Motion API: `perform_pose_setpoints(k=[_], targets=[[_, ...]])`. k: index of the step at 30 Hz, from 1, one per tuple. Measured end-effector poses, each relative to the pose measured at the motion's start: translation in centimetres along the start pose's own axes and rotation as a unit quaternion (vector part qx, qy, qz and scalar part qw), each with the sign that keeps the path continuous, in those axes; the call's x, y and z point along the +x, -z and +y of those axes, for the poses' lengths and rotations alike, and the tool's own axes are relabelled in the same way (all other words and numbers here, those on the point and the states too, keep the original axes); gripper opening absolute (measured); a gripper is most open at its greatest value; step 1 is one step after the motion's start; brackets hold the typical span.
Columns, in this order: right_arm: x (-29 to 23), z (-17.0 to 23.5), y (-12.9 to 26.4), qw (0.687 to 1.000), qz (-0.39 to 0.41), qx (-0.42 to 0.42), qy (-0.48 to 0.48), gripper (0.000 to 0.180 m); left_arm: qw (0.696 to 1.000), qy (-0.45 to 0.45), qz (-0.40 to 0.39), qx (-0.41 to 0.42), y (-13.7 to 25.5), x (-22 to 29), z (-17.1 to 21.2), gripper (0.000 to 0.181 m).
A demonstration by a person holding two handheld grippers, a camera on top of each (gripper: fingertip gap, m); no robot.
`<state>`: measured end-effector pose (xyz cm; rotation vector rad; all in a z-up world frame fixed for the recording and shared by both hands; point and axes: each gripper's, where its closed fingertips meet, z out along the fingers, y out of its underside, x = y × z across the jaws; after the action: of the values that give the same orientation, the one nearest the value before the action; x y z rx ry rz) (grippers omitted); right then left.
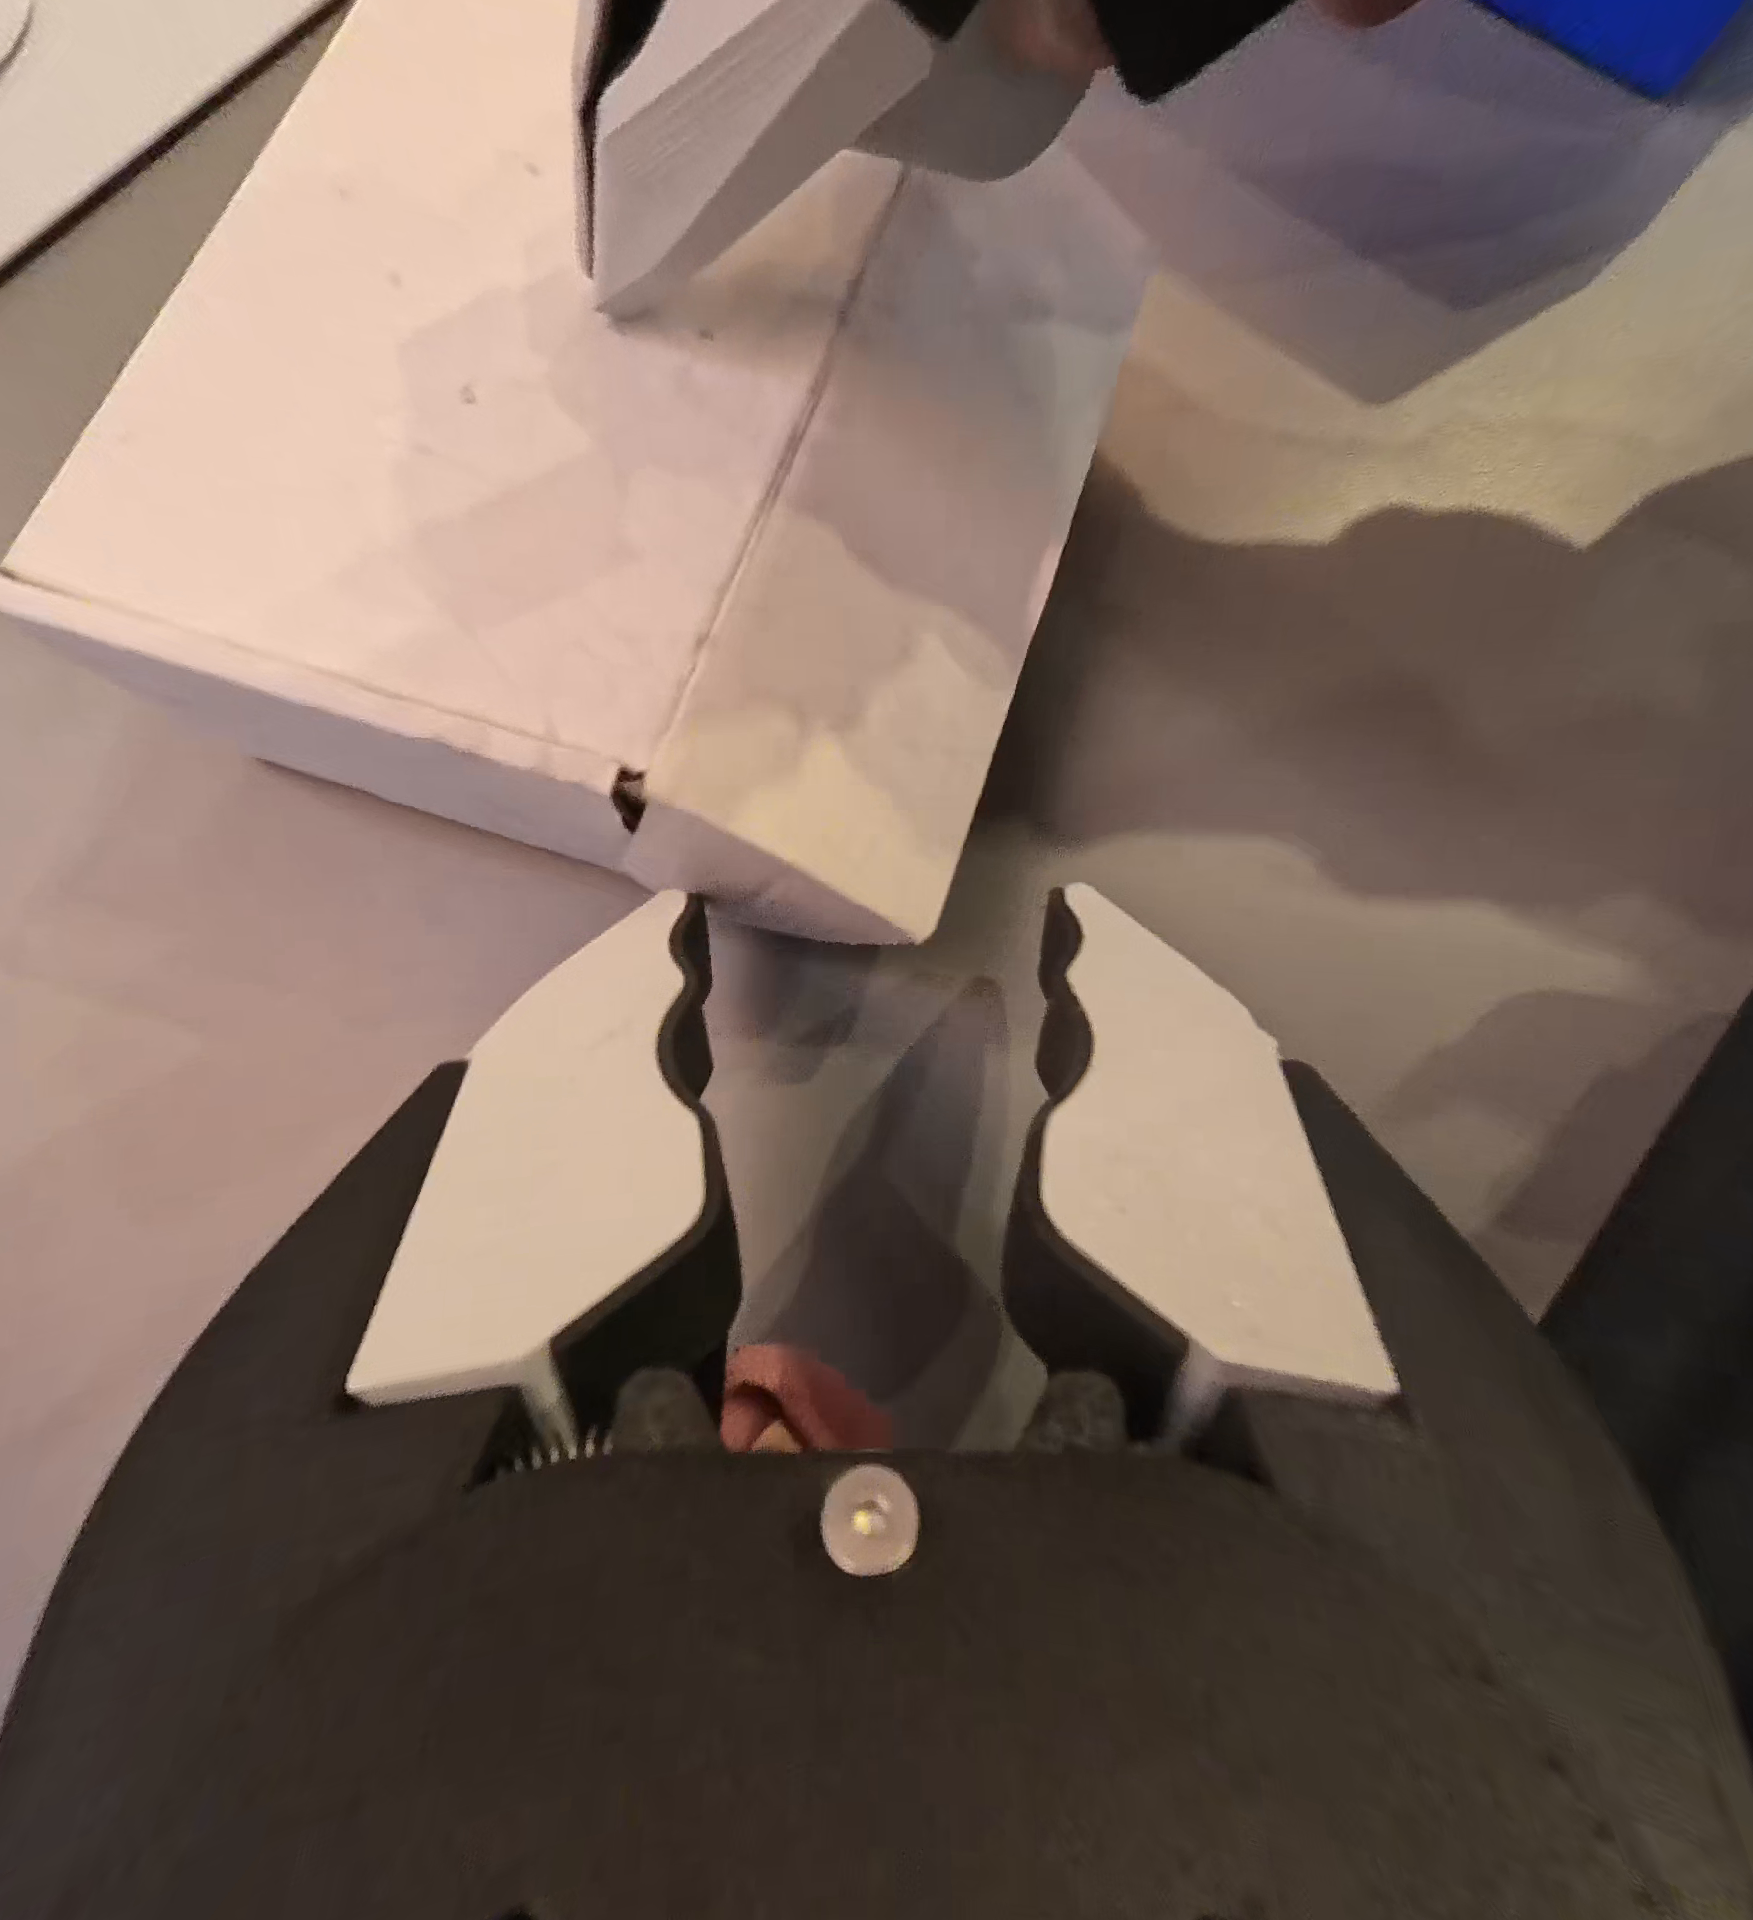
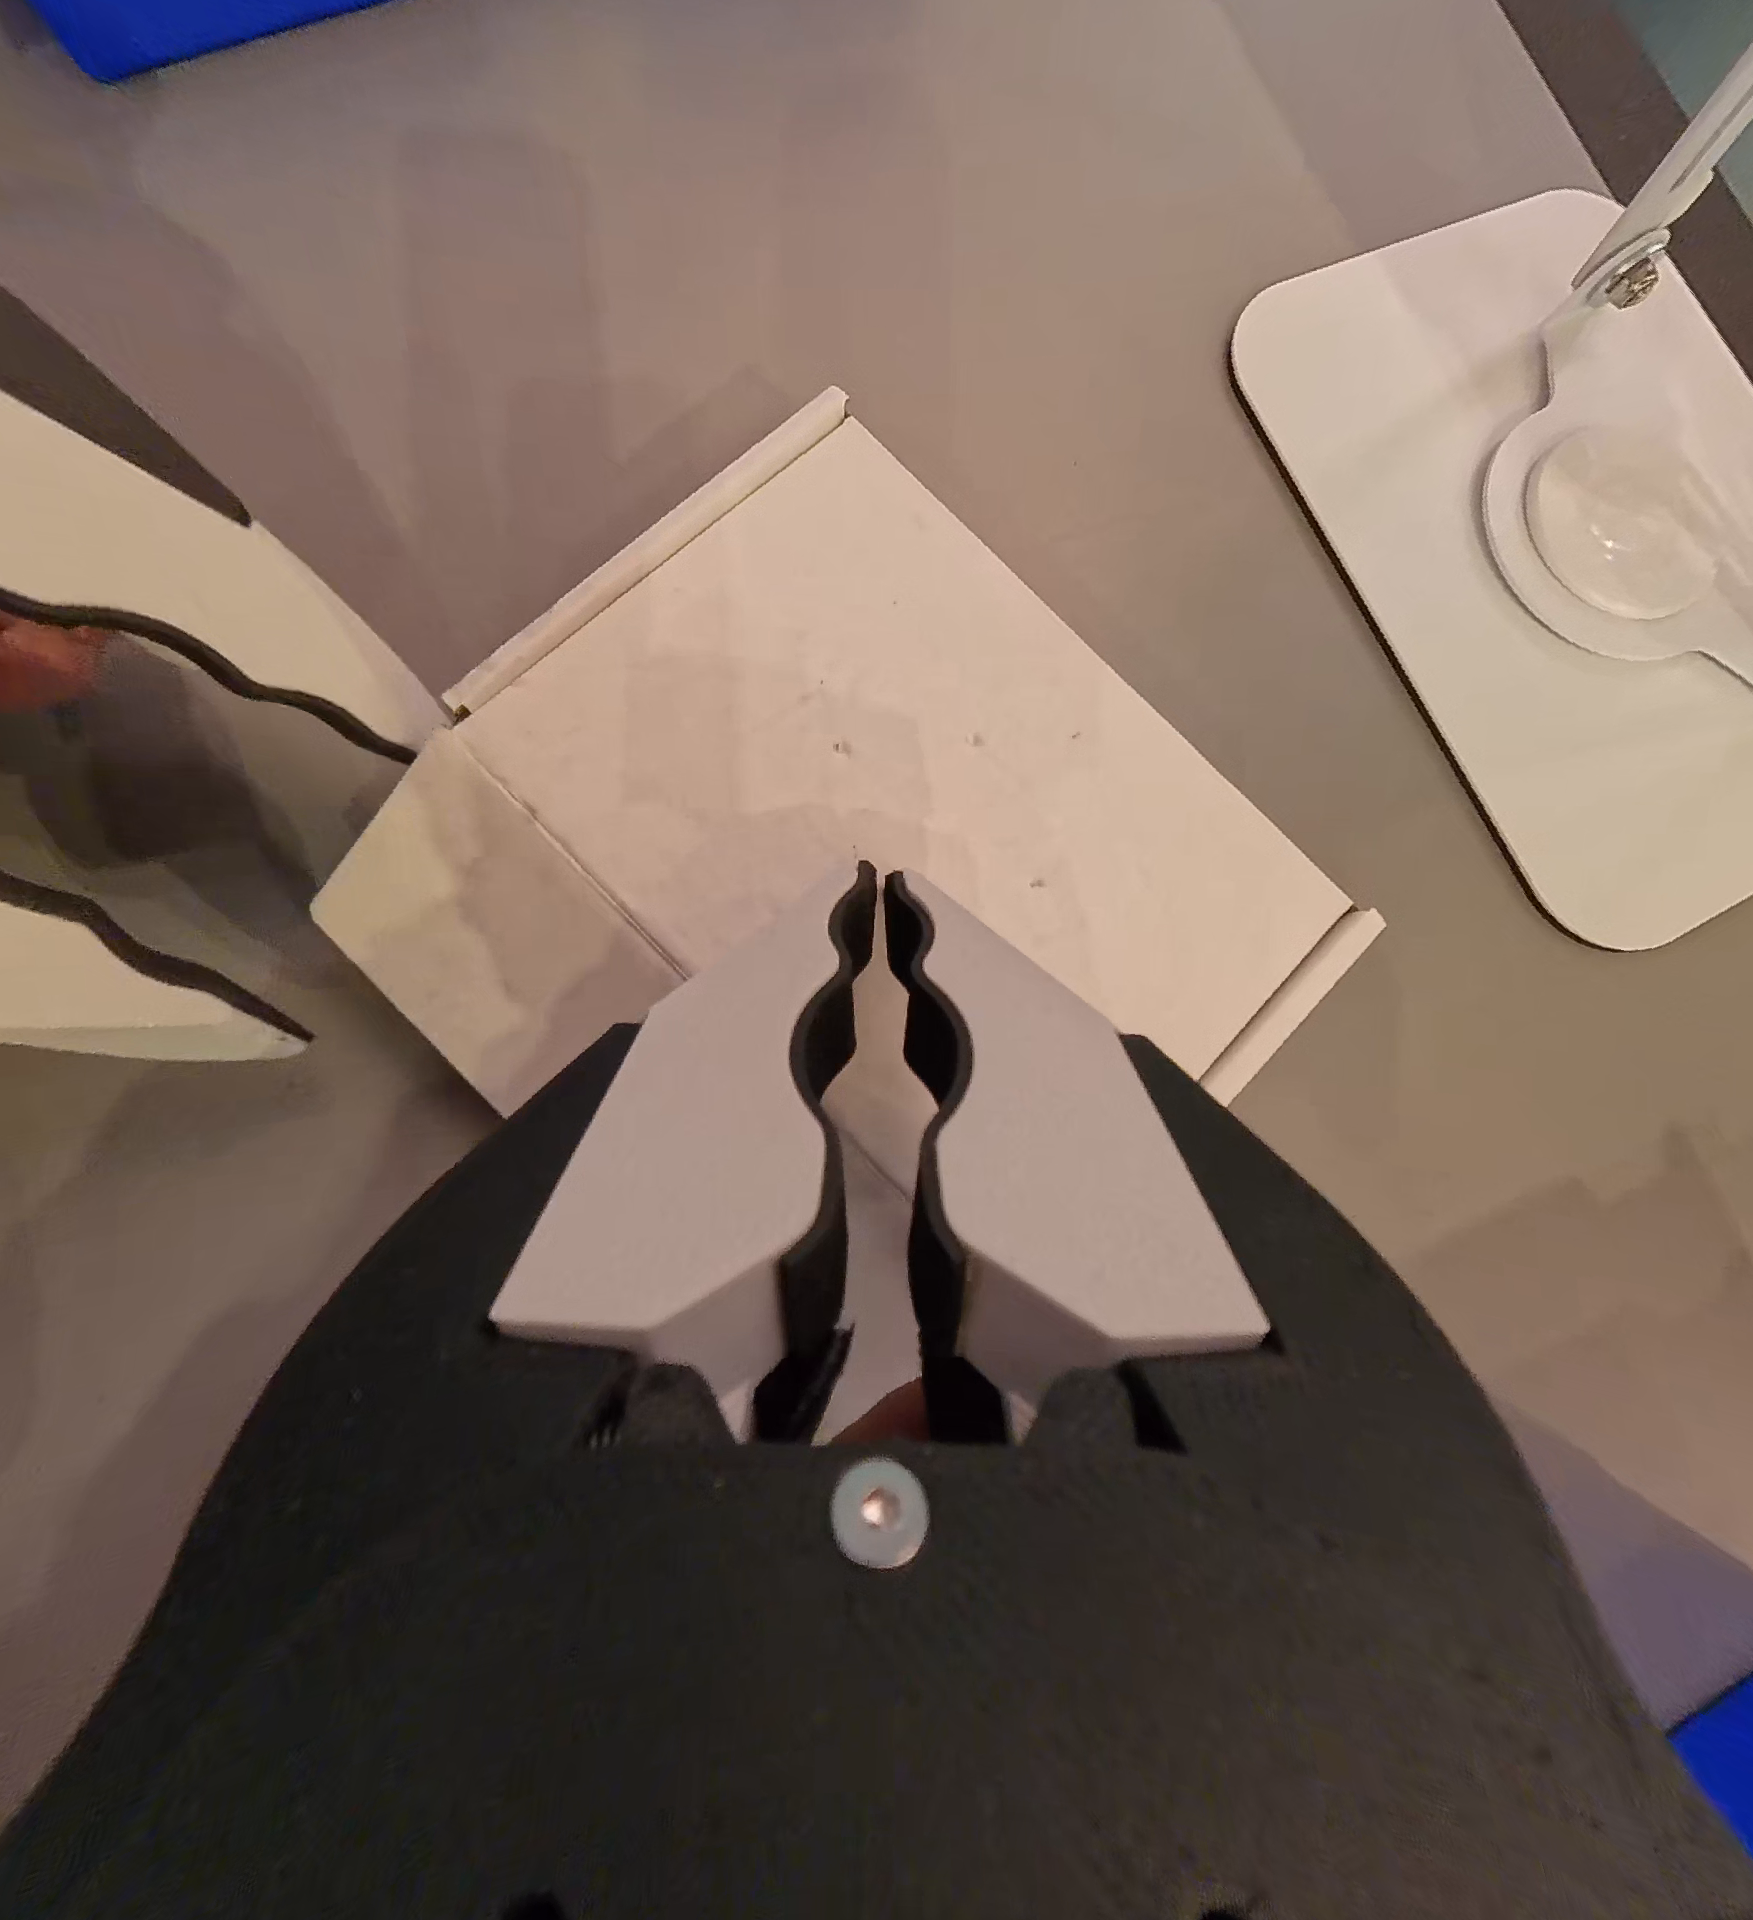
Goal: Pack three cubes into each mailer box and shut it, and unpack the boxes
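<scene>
Grey desk (image 2: 955,260) fills both views, matt and marked only by soft shadows. At the right claw (image 2: 874,883) the jaws are drawn almost together with nothing between them, and its tips are poised over the lid of a closed white mailer box (image 2: 851,707); whether they press on the lid cannot be told. The left claw (image 1: 877,914) is held with its jaws apart and empty, just beside the box's near corner, where the front flap meets the side wall. The box lies flat towards the middle of the desk, turned cornerwise to both views, its side flaps showing as thin raised strips. No cubes can be seen, so whether they are inside cannot be told. The box is judged to be light, stiff cardboard with a smooth, somewhat slippery face, likely to slide if pushed from one side only, and best taken at the edge of the front flap while the lid is steadied from above. Farther out, a white lamp base (image 2: 1537,582) stands near the desk's far right edge, and a blue object (image 2: 124,31) lies at the far left.
</scene>
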<state>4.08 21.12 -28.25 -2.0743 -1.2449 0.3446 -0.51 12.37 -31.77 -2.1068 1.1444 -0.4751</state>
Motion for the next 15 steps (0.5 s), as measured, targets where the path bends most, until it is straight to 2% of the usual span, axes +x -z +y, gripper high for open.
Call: perform_pose_setpoints(k=[3,9,12,15], targets=[[0.0,0.1,0.0,1.000,0.002,-0.001,-0.001,0.000,1.000,0.005,-0.002,0.005,-0.2,0.2,-0.2,0.056],[0.1,0.1,0.0,1.000,0.000,0.002,-0.004,0.000,0.998,0.033,0.051,0.028,0.2,1.9,-1.0,0.051],[0.0,0.1,0.0,1.000,-0.001,0.003,-0.007,0.000,0.999,0.028,0.014,0.015,-0.3,0.9,-0.5,0.052],[0.1,0.1,0.0,1.000,0.001,0.002,-0.003,0.000,0.999,0.049,0.012,0.019,-0.4,0.4,-0.5,0.055]])
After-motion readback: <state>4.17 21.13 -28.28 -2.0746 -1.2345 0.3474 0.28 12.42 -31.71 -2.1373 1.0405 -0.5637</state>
